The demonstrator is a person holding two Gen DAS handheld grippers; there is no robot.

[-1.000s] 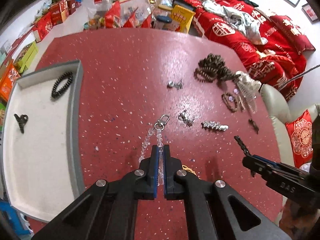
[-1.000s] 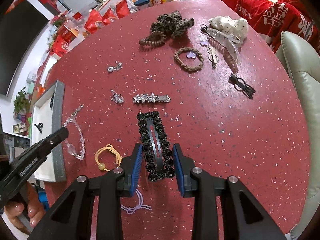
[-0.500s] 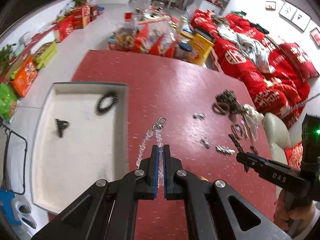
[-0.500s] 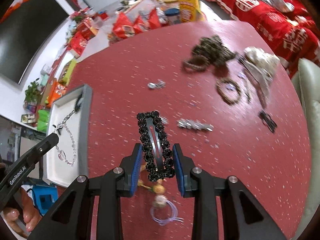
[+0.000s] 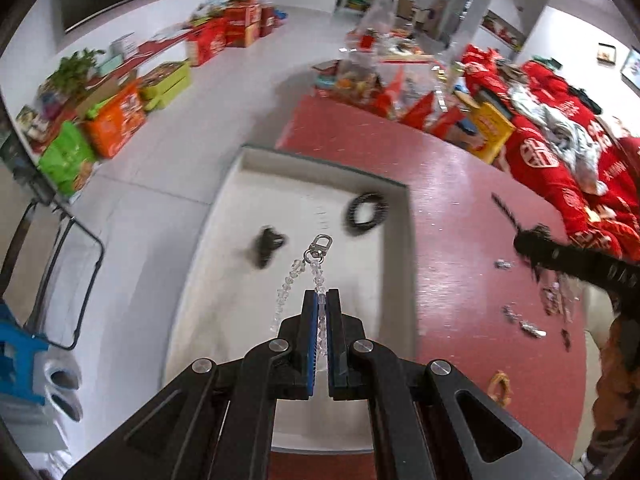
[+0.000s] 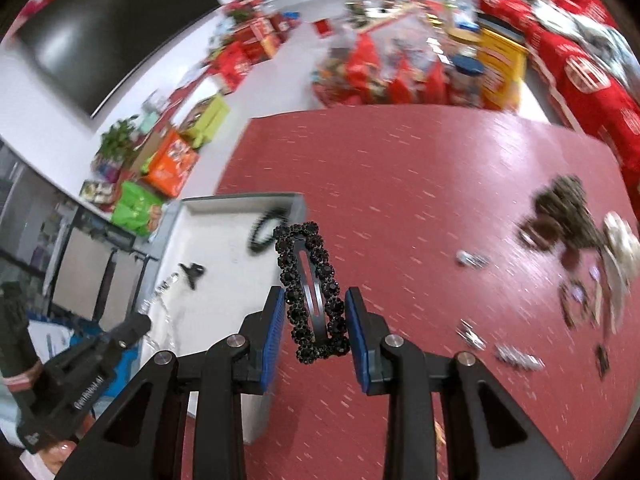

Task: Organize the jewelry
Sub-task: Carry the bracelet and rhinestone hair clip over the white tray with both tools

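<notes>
Jewelry rides in both grippers toward the tray. The left gripper [image 5: 319,300] has its jaws clenched on a clear beaded chain [image 5: 298,276], whose clasp end dangles over the middle of the grey-rimmed tray [image 5: 400,208], likely ready to be dropped there. The right gripper [image 6: 316,320] grasps a black beaded hair clip [image 6: 314,292] upright between its jaws, above the red counter [image 6: 420,184] just beside the tray's near edge. Inside the tray lie a black coil bracelet [image 5: 366,213] and a small dark clip [image 5: 267,246], both blurred. Remaining pieces near the counter's right edge are smeared and hard to identify.
</notes>
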